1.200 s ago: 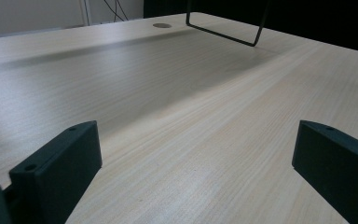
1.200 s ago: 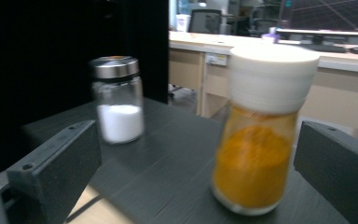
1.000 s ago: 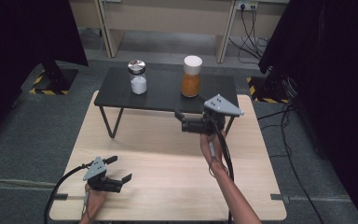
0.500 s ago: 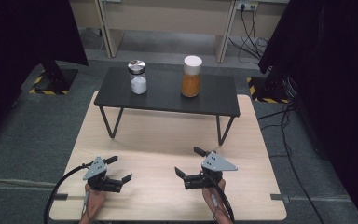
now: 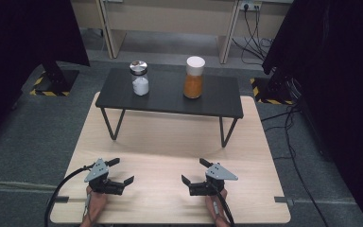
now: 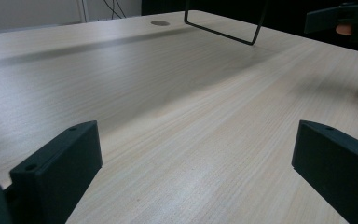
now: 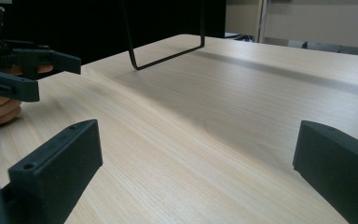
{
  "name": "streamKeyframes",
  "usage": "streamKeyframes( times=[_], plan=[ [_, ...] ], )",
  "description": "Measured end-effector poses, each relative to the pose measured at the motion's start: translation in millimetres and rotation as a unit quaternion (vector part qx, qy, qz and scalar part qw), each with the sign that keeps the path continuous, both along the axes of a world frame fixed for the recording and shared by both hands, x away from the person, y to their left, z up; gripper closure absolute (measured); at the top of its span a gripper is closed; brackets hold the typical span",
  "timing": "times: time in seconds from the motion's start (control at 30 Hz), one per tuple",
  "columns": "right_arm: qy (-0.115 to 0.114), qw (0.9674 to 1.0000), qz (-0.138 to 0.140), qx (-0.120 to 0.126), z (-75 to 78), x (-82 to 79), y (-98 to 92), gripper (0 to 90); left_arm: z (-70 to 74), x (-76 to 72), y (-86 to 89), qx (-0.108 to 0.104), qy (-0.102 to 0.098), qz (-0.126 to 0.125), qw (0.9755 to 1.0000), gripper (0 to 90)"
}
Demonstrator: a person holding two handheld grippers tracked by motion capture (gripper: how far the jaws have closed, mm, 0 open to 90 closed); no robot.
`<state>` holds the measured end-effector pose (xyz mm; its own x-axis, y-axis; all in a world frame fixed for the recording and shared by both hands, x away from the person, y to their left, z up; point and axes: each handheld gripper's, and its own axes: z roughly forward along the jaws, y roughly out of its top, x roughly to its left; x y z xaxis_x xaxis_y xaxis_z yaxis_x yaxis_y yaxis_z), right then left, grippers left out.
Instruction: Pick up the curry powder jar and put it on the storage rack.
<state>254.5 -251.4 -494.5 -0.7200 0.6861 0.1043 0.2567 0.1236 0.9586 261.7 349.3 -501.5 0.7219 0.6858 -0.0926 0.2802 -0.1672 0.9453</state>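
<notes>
My left gripper point(image 5: 122, 170) rests low over the front left of the wooden table point(image 5: 170, 142), open, with nothing between its jaws. My right gripper point(image 5: 194, 171) sits at the front right, also open and empty, and the two point toward each other. In the left gripper view my own jaws point(image 6: 196, 163) stand wide apart over bare wood, with the right gripper point(image 6: 340, 16) at the top right. In the right gripper view my jaws point(image 7: 196, 163) are equally wide, and the left gripper point(image 7: 28, 70) with a hand shows at the left.
A low black stand point(image 5: 170, 97) on wire legs occupies the far half of the table. On it stand a glass jar of white powder with a silver lid point(image 5: 140, 78) and a taller jar of orange contents with a white lid point(image 5: 194, 78). Dark curtains flank both sides.
My right gripper has come back from in front of the black stand, near the orange jar, down to the table's front right. The left gripper has stayed put.
</notes>
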Motion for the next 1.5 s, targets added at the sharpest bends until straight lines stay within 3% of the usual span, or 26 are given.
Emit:
streamKeyframes(
  times=[0.2, 0.47, 0.87, 1.5],
  plan=[
    [-0.007, 0.9999, 0.000, -0.010, -2.6, -1.9, 0.9, 1.0, -0.8, -0.9, 0.3, -0.002, -0.002, 0.000, 1.0000, 0.6],
    [0.006, 0.9999, -0.007, 0.005, -9.9, -1.8, -6.9, 0.8, -0.9, -0.5, 0.7, -0.003, -0.001, 0.001, 1.0000, 0.6],
    [0.018, 0.9998, -0.001, -0.010, -6.9, 2.6, -3.9, 0.8, -0.6, -0.5, 0.6, -0.003, 0.001, 0.001, 1.0000, 0.4],
    [0.034, 0.9994, -0.007, 0.005, -8.3, 6.4, -7.0, 0.7, -0.3, 0.2, 0.6, -0.003, 0.003, 0.001, 1.0000, 0.6]
  ],
)
